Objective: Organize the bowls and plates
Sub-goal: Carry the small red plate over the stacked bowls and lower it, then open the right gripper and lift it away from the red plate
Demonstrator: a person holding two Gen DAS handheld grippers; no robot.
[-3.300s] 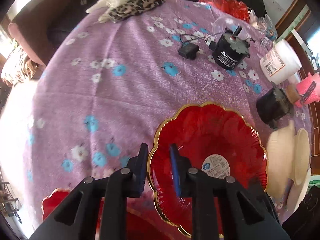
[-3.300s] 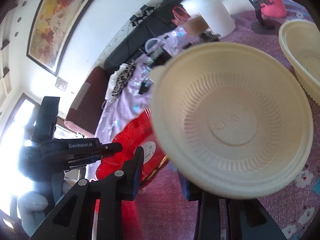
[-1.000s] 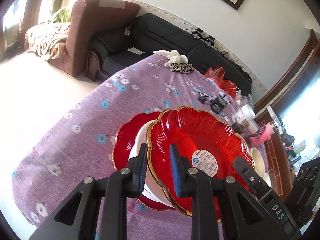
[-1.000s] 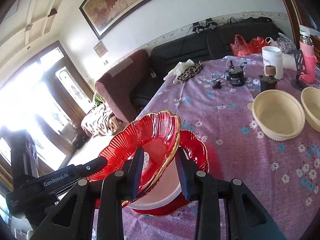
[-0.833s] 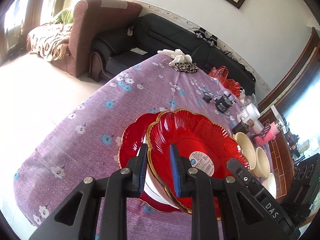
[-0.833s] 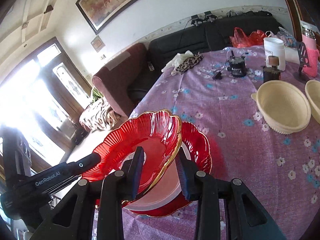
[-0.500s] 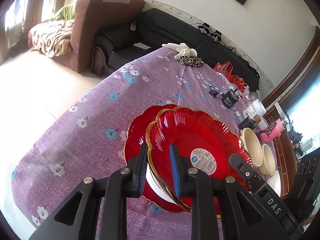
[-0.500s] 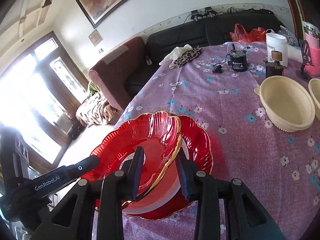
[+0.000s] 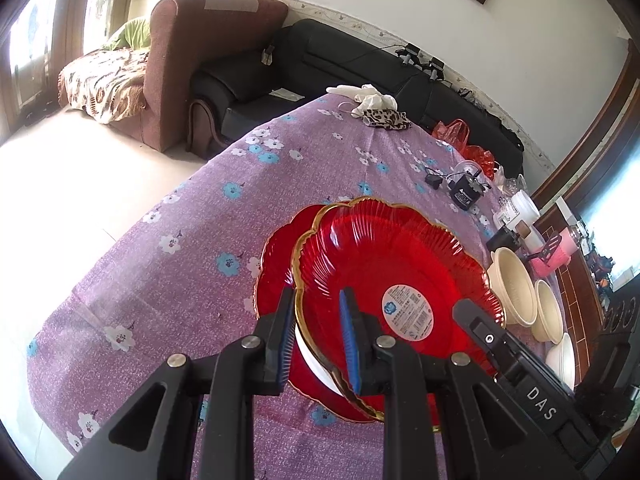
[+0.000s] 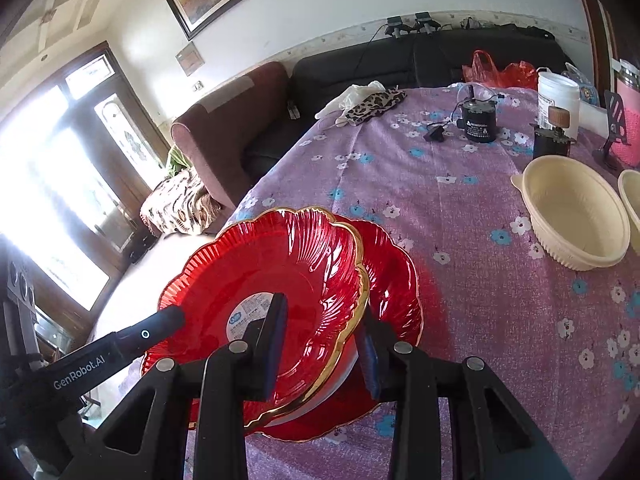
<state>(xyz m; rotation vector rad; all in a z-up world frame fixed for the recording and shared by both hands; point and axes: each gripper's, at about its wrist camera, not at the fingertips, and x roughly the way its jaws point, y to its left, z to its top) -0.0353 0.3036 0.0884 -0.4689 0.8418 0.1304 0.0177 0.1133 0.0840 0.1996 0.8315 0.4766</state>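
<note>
Both grippers hold one red glass plate with a gold rim (image 9: 384, 264), also in the right wrist view (image 10: 280, 276). My left gripper (image 9: 316, 332) is shut on its near-left rim. My right gripper (image 10: 320, 336) is shut on its opposite rim. The plate hangs tilted just above a second red plate (image 9: 276, 256), also in the right wrist view (image 10: 396, 280), that lies on the purple flowered tablecloth (image 9: 192, 240) with a white dish (image 9: 316, 364) on it. Cream bowls (image 10: 576, 212) stand at the right.
A black motor with its cable (image 10: 478, 122), a white jar (image 10: 558, 96), a dark jar with a cork lid (image 10: 554, 136) and a pink bottle (image 10: 628, 120) stand at the far right. Gloves and a leopard cloth (image 10: 372, 104) lie at the far edge. Sofas stand behind.
The held plate has come lower and further over the plate on the table. Both grippers keep their hold on it.
</note>
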